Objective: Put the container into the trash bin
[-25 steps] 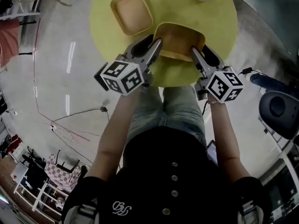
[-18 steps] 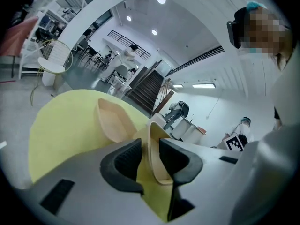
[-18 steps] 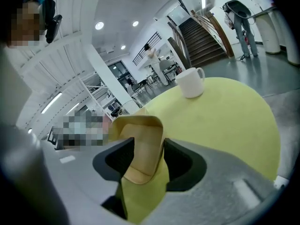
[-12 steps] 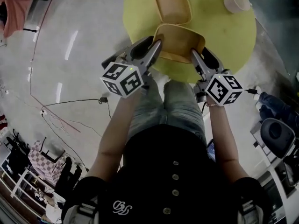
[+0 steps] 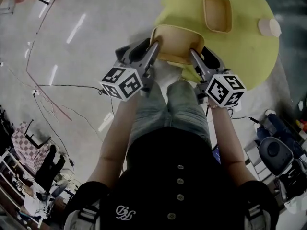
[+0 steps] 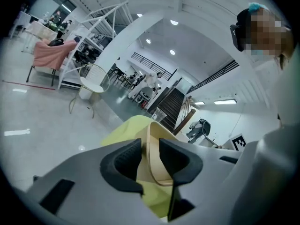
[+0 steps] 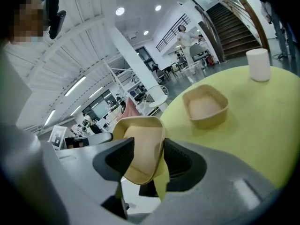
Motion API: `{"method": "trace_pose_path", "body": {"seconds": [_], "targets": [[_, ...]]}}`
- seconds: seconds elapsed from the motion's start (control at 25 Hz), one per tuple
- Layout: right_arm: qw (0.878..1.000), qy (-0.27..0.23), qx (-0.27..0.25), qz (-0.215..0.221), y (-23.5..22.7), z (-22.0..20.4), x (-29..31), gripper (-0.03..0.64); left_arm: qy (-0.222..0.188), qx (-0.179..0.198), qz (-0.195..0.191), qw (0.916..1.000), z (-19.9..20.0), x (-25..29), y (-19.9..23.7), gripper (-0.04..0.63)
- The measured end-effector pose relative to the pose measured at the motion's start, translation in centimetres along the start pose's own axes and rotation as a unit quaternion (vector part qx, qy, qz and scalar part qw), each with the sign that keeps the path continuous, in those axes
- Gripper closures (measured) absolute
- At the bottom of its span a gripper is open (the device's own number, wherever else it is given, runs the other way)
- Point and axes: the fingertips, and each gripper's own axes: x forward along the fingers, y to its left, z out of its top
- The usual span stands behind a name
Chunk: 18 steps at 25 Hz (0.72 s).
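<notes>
Both hands are on it! The left gripper [image 5: 152, 49] pinches the left wall of the tan container [image 5: 175, 41] and the right gripper [image 5: 194, 56] pinches the right wall, each pair of fingers drawn narrow on the rim. The container hangs between them at the near edge of the yellow table [image 5: 249, 51], apparently clear of the top, though that's hard to judge from above. Picked up, I'd say; carrying and dropping remain. No trash bin shows anywhere. A second box [image 5: 217, 11] and a cup [image 5: 268, 27] sit farther back.
</notes>
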Motion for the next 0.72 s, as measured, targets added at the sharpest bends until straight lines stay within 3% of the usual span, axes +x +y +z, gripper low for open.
{"method": "trace_pose_path", "body": {"seconds": [0.72], "targets": [[0.994,0.077,-0.031,0.067,10.1,-5.5,10.9,0.43,-0.036,-0.05,0.092,0.9939,0.3,-10.8,12.3,0.476]]}}
